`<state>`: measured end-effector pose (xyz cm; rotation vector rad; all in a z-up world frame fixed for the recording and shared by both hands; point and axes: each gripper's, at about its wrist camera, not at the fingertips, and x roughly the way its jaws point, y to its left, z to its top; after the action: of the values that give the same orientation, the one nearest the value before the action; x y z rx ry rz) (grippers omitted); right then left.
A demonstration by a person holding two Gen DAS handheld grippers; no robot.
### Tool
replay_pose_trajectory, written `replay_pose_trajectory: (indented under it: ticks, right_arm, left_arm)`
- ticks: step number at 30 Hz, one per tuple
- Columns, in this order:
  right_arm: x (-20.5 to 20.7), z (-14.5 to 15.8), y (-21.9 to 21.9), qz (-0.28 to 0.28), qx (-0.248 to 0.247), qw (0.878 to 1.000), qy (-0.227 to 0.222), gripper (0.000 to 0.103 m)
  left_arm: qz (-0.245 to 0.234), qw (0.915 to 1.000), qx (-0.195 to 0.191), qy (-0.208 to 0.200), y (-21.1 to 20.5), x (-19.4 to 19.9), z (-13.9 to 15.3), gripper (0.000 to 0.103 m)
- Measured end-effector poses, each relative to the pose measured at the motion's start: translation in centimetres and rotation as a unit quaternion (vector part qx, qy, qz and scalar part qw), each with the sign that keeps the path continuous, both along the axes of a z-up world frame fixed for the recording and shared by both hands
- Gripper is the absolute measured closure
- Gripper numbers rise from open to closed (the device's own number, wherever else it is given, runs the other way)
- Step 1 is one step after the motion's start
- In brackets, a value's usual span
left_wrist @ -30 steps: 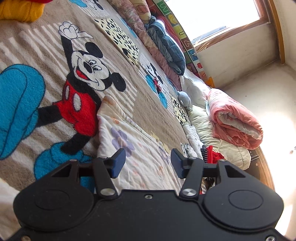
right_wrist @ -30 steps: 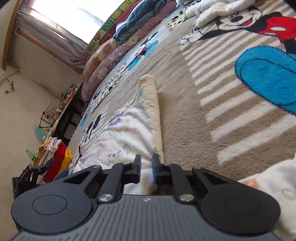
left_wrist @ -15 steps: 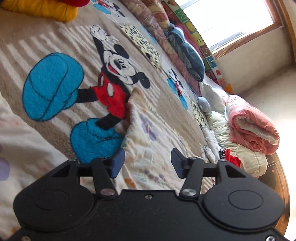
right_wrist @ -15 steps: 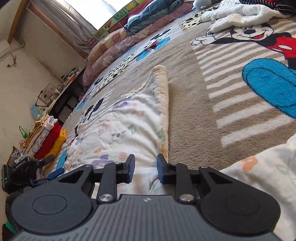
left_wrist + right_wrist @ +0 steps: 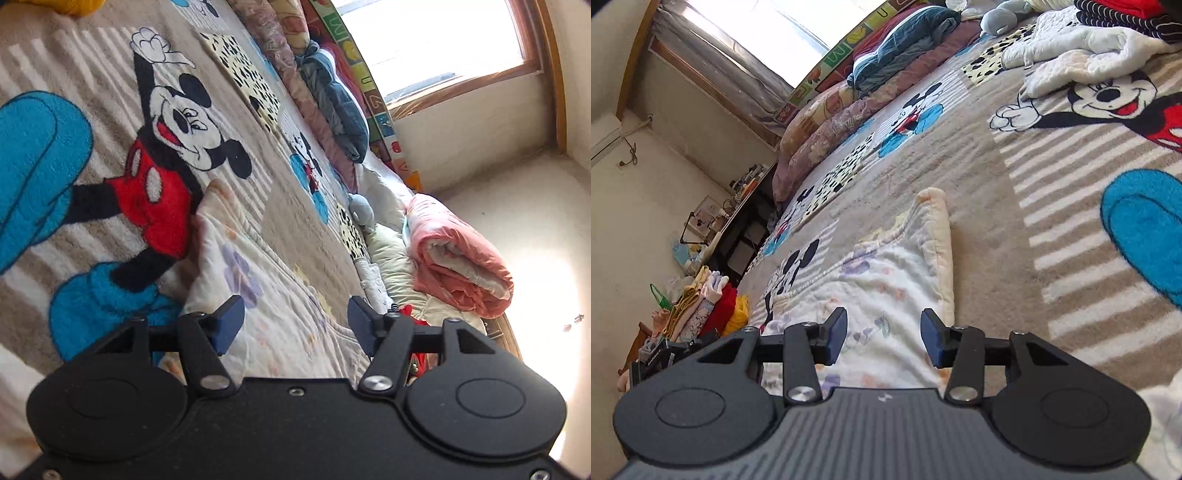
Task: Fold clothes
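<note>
The left gripper [image 5: 293, 324] hangs with its jaws spread wide and nothing between them, above the floral quilted garment [image 5: 266, 295] lying flat on the cartoon blanket [image 5: 74, 155]. It looks soft, light and limp; its padded edge [image 5: 942, 254] offers the firmest hold. The right gripper [image 5: 883, 334] is likewise released, just above the fabric.

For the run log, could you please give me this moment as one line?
task: fold clothes | left gripper: open, empty | right gripper: open, empty | garment: flat on blanket, under both grippers
</note>
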<state>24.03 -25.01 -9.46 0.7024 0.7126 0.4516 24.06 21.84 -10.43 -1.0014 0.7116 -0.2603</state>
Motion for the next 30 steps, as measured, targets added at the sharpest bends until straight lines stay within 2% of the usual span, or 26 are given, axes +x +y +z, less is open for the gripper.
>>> replay_pose_trajectory:
  ticks: [1,2,3,4,6,10,12,13,14,15,16,21,24,25,26,30]
  right_arm:
    - [1.1,0.1,0.0,-0.004,0.002,1.0,-0.006,0.057]
    - [2.3,-0.1,-0.2,-0.01,0.009,1.0,-0.008,0.057]
    - [3.5,-0.6,-0.5,-0.017,0.023,1.0,-0.003,0.057]
    - [4.5,-1.1,-0.7,-0.022,0.04,0.999,0.005,0.057]
    - [6.2,-1.5,-0.8,-0.017,0.055,0.998,0.012,0.057]
    - [8.5,-0.5,0.1,0.014,0.053,0.998,-0.009,0.057]
    - [10.2,-1.9,-0.1,-0.003,0.032,0.999,0.019,0.057]
    - [11.0,-3.4,-0.5,-0.013,0.039,0.998,0.043,0.059]
    - [11.6,-5.4,-1.1,-0.024,0.056,0.996,0.072,0.086]
    - [11.9,-6.3,-1.4,-0.027,0.059,0.994,0.085,0.1]
    - [11.8,-6.4,-1.4,-0.026,0.05,0.994,0.088,0.103]
    - [11.4,-6.2,-1.6,-0.022,0.055,0.994,0.097,0.103]
    - [11.4,-5.7,-1.8,-0.021,0.072,0.994,0.081,0.085]
    - [11.4,-5.5,-1.8,-0.021,0.078,0.994,0.075,0.066]
    - [11.4,-5.3,-1.8,-0.02,0.084,0.994,0.07,0.057]
    - [11.4,-4.6,-2.0,-0.019,0.107,0.993,0.049,0.055]
  left_arm:
    - [0.008,0.9995,0.002,0.03,0.2,0.5,-1.3,0.043]
    - [0.012,0.9992,-0.011,0.036,0.6,0.7,-2.4,0.054]
    - [0.012,0.999,-0.02,0.038,1.0,0.5,-2.5,0.055]
    - [0.004,0.9992,-0.015,0.038,1.1,0.5,-2.0,0.055]
    - [-0.014,0.9997,-0.006,0.018,1.0,0.4,-1.1,0.041]
    - [-0.019,0.9996,-0.002,0.018,0.7,0.5,-1.5,0.041]
    - [-0.018,0.9996,-0.005,0.019,0.7,0.4,-1.5,0.041]
    - [-0.018,0.9996,-0.006,0.019,0.7,0.4,-1.6,0.04]
    - [-0.018,0.9996,-0.012,0.02,0.9,0.4,-1.6,0.04]
    - [-0.017,0.9994,-0.019,0.021,1.1,0.5,-1.7,0.041]
    - [-0.017,0.9993,-0.023,0.022,1.2,0.5,-1.8,0.041]
    - [-0.018,0.9993,-0.023,0.022,1.1,0.5,-1.6,0.041]
    - [-0.022,0.9991,-0.029,0.022,1.3,0.7,-1.3,0.041]
    - [-0.022,0.9991,-0.034,0.015,1.4,1.0,-1.0,0.041]
    - [-0.022,0.999,-0.039,0.007,1.5,1.4,-0.7,0.04]
    - [-0.016,0.9979,-0.06,-0.021,2.0,3.2,0.5,0.04]
